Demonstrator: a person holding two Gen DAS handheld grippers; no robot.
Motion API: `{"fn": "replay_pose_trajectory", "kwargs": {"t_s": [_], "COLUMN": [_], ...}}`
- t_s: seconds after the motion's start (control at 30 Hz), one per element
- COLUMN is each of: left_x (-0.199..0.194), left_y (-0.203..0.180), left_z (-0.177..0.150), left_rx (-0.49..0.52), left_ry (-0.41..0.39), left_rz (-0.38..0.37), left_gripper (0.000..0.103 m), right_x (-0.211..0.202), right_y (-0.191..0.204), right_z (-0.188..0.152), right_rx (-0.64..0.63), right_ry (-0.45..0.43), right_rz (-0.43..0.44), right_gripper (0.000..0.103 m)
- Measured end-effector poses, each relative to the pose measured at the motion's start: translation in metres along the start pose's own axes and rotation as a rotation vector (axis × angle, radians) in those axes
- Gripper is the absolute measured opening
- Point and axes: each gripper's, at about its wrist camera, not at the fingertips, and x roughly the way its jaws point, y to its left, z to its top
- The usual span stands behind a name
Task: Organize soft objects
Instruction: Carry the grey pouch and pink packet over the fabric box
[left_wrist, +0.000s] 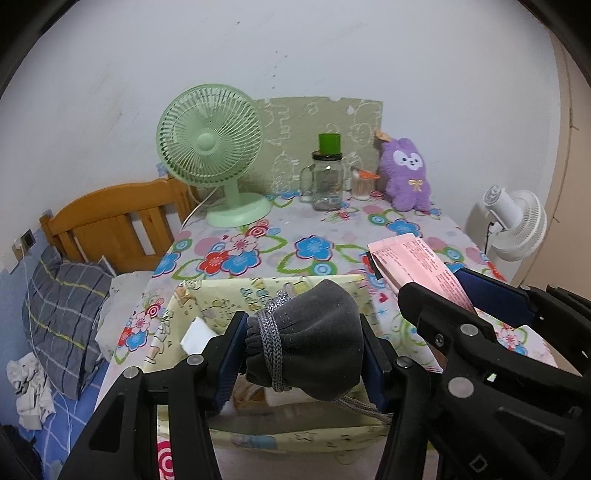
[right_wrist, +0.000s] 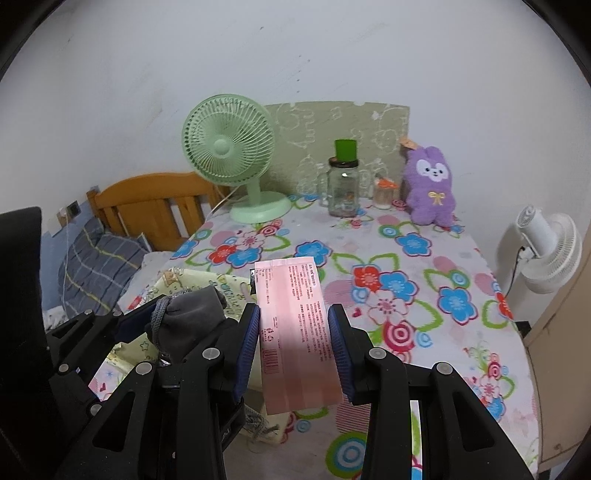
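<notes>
My left gripper (left_wrist: 301, 350) is shut on a grey drawstring pouch (left_wrist: 314, 339) wound with a grey cord, held just above an open pale yellow fabric box (left_wrist: 221, 299) at the table's near left edge. The pouch also shows in the right wrist view (right_wrist: 192, 317). My right gripper (right_wrist: 295, 350) is shut on a flat pink packet (right_wrist: 295, 332) with printed text, held above the table right of the box. The packet shows in the left wrist view (left_wrist: 417, 266). A purple plush bunny (left_wrist: 404, 175) sits upright at the table's far right.
A floral tablecloth (right_wrist: 424, 295) covers the table. At the back stand a green desk fan (left_wrist: 218, 162), a glass jar (left_wrist: 327, 181) with a green cup on top, and a small container. A white fan (right_wrist: 546, 251) stands right; a bed with a plaid pillow (left_wrist: 62, 310) lies left.
</notes>
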Motion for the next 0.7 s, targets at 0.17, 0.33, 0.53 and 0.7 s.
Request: {"fn": "replay_pose_trajectory", "kwargs": {"t_s": [0.17, 0.33, 0.53, 0.7], "left_x": [0.011, 0.024, 0.040, 0.052], "left_y": [0.011, 0.024, 0.042, 0.053], "left_z": [-0.003, -0.006, -0.010, -0.014], "left_rx": [-0.012, -0.025, -0.051, -0.069], "left_ry": [0.028, 0.055, 0.092, 0.114], "left_rz": [0.008, 0.023, 0.049, 0.075], "left_gripper": [0.057, 0.057, 0.059, 0.059], "right_x": [0.015, 0.032, 0.050, 0.063], "right_y": [0.010, 0.019, 0.033, 0.042], "right_z": [0.001, 0.000, 0.000, 0.000], "right_rx": [-0.009, -0.019, -0.035, -0.044], "right_ry": [0.022, 0.049, 0.076, 0.098], "right_rz": [0.032, 0.053, 0.080, 0.094], "right_gripper": [0.041, 0.041, 0.041, 0.041]}}
